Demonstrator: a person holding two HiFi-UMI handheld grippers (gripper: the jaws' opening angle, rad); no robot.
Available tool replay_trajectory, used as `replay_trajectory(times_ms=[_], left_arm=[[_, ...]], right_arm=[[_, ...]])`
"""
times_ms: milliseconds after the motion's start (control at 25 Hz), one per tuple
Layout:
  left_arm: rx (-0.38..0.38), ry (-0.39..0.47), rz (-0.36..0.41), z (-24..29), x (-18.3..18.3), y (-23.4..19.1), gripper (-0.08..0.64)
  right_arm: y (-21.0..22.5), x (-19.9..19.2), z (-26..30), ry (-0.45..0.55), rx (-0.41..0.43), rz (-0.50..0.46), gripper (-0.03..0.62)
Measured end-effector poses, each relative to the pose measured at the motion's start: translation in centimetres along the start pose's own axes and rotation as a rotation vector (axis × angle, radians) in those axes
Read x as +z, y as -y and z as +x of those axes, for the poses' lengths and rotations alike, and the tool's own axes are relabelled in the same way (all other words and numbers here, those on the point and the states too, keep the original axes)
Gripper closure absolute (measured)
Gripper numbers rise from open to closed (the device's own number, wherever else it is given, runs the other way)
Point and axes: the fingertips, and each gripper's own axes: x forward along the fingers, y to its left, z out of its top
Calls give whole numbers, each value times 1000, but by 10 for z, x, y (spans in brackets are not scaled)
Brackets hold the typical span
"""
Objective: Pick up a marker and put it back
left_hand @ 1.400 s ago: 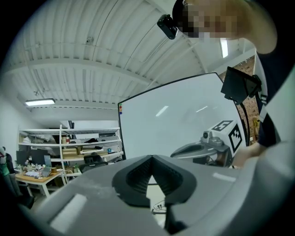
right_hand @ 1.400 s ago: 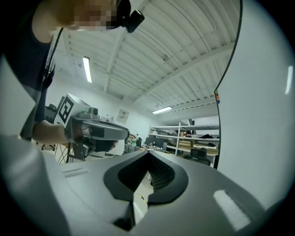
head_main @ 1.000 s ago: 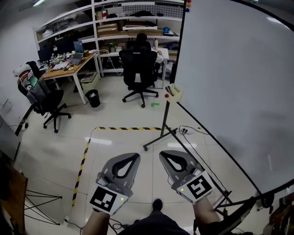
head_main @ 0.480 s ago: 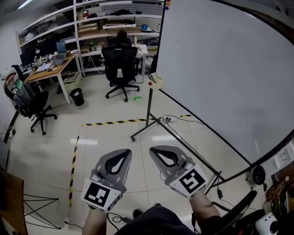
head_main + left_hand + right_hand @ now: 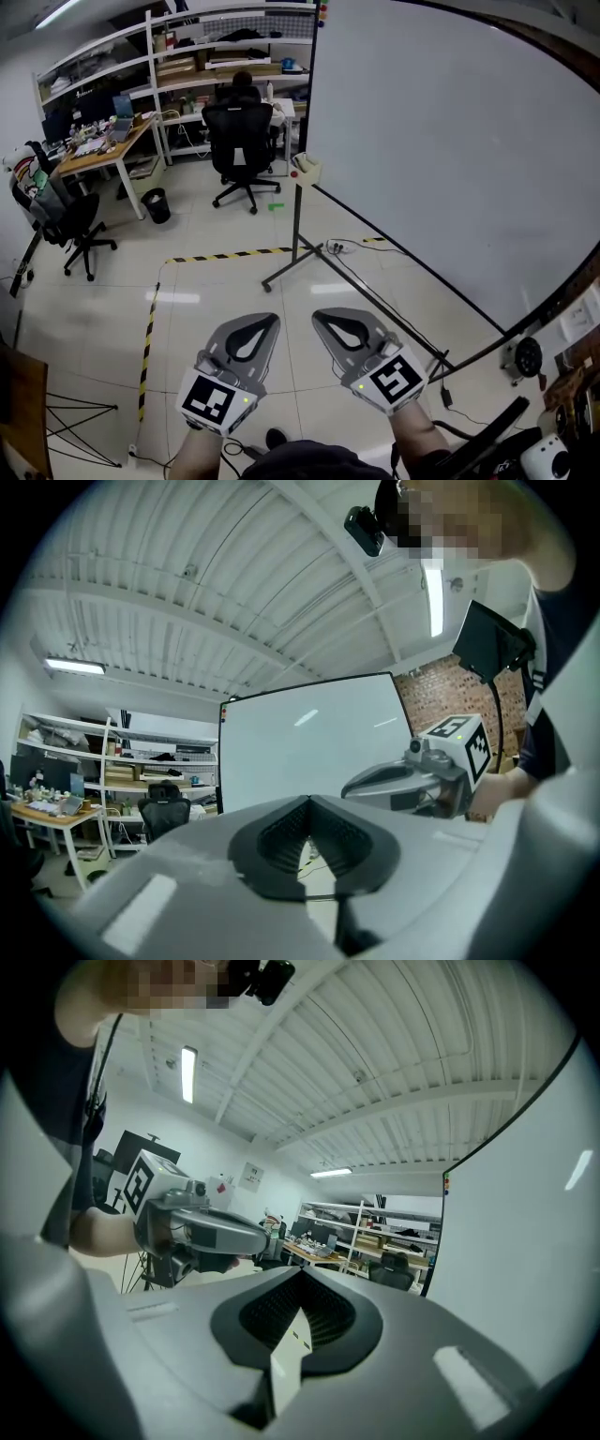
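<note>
Low in the head view my left gripper (image 5: 265, 320) and right gripper (image 5: 324, 315) are held side by side above the floor, both shut and empty. The left gripper view has its own jaws (image 5: 309, 800) closed tip to tip, with the right gripper (image 5: 354, 785) beside them. My right gripper (image 5: 302, 1270) is likewise closed, the left gripper (image 5: 257, 1239) next to it. A large whiteboard (image 5: 450, 141) fills the right. On its left post hangs a small beige tray (image 5: 307, 168); no marker can be made out in it.
The board's stand legs (image 5: 298, 264) and a cable (image 5: 356, 246) lie on the floor ahead. Yellow-black tape (image 5: 150, 319) marks the floor at left. Farther back are a black office chair (image 5: 242, 131), a desk (image 5: 103, 145), shelves (image 5: 216, 56), a bin (image 5: 157, 203) and another chair (image 5: 70, 211).
The whiteboard, its tray and the room have slid left in the head view as the person and both grippers move along. Both grippers stay shut, side by side.
</note>
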Motion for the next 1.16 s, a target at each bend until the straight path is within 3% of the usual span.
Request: replay_trajectory(times_ms=[280,560,880,1160], left_arm=[[-10,-20,32,22,6,65,555],[17,-87,45,24,-3,122,555],[68,-105,55,11,1,137,555],[145,-86,25,-40,2,115,555]], right_arm=[[14,-12,-65,4,-14,0,592],[13,-35,-116,4,12,78,592],[2,-36,-127,19,62,95,592],[-34,-27,-98,-18,113,67,592]])
